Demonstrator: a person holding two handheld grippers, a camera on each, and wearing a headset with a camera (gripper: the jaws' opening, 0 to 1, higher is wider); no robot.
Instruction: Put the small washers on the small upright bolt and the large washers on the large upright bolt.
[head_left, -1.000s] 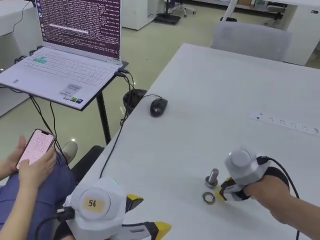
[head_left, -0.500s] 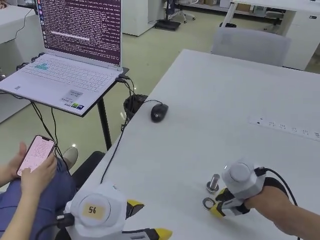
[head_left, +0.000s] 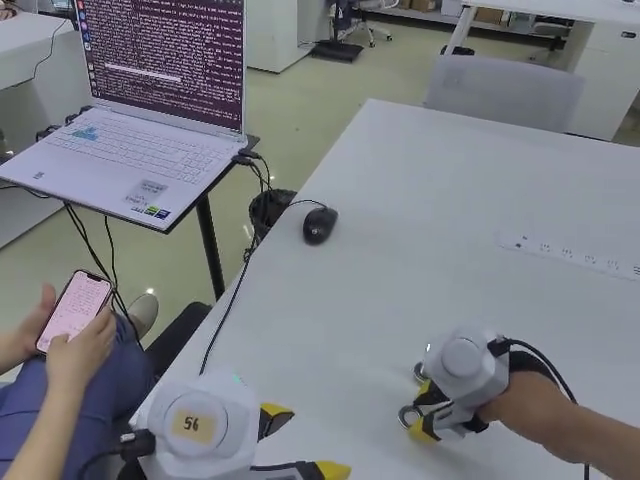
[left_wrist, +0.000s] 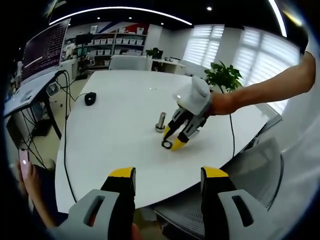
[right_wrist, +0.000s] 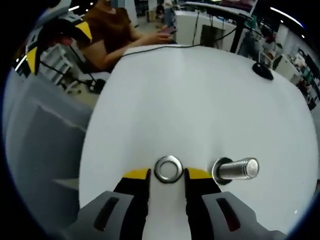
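Right gripper view shows your right gripper (right_wrist: 168, 180) with its jaws pressed onto a washer (right_wrist: 168, 169), pinching it between the yellow tips; whether the washer touches the white table (right_wrist: 200, 95) cannot be told. An upright bolt (right_wrist: 235, 169) stands just beside the right jaw, on its outer side, apart from the washer. In the left gripper view your left gripper (left_wrist: 168, 176) has its jaws spread wide with nothing between them, and the washer and bolt are well ahead of them.
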